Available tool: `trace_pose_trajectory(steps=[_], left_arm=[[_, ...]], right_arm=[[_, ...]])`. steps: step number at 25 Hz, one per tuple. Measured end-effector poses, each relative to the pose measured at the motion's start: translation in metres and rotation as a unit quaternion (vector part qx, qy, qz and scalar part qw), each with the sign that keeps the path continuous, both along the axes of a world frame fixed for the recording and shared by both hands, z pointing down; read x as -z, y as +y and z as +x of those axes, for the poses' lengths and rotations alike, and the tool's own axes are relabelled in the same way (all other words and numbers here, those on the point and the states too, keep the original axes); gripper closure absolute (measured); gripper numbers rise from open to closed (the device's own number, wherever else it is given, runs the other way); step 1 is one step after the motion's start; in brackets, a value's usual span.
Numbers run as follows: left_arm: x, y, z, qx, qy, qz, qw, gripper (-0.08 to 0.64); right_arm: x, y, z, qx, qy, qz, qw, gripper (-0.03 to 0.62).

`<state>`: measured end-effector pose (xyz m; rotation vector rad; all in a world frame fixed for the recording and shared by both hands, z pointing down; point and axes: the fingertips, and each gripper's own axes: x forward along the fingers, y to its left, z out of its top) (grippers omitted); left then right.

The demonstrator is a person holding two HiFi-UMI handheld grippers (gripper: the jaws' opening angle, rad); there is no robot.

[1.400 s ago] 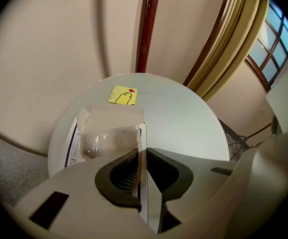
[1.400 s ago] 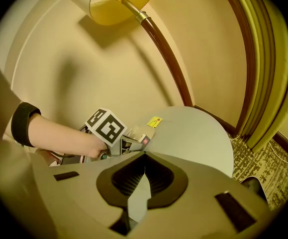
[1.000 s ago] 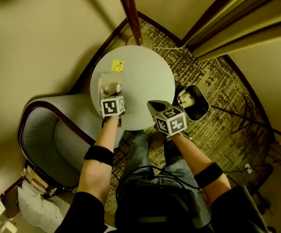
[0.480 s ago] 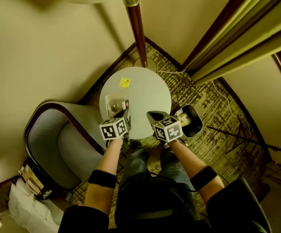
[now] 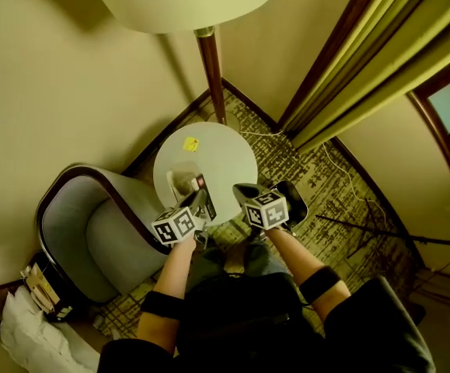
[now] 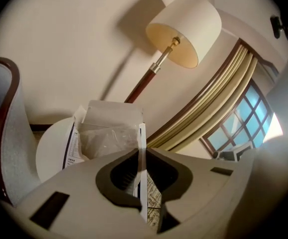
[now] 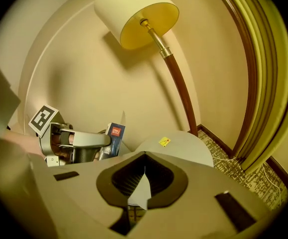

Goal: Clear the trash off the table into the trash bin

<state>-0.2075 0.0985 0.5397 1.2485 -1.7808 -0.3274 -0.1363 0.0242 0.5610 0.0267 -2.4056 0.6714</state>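
The left gripper [image 6: 143,179] has its jaws clamped on the thin edge of an opened white package [image 6: 109,133] with crinkled clear plastic, holding it up over the near side of the round table [image 5: 228,158]. The right gripper [image 7: 144,172] has its jaws together, pinching a small scrap of white paper [image 7: 140,195]. A yellow sticky note [image 5: 190,144] lies on the table's far side, and the trash bin [image 5: 298,199] stands on the carpet just beyond the right gripper.

Head overhead, gripper views low (shared table [image 5: 225,158])
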Motion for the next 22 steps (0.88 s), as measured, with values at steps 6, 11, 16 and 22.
trace_pose_trajectory(steps=[6,11,16,22], left_arm=[[0.015,-0.008,0.024,0.006,0.04,0.046,0.9981,0.525],[0.006,-0.03,0.053,-0.022,0.075,0.06,0.9952,0.525],[-0.007,-0.068,0.094,-0.064,0.108,0.056,0.9905,0.529],[-0.031,-0.12,0.163,-0.139,0.14,0.041,0.9795,0.529]], right_arm=[[0.014,-0.006,0.026,-0.011,-0.002,0.029,1.0,0.592],[0.014,-0.026,0.056,-0.052,0.004,0.034,0.998,0.592],[0.0,-0.055,0.11,-0.112,0.027,0.035,0.993,0.592],[-0.025,-0.087,0.184,-0.2,0.053,0.031,0.978,0.592]])
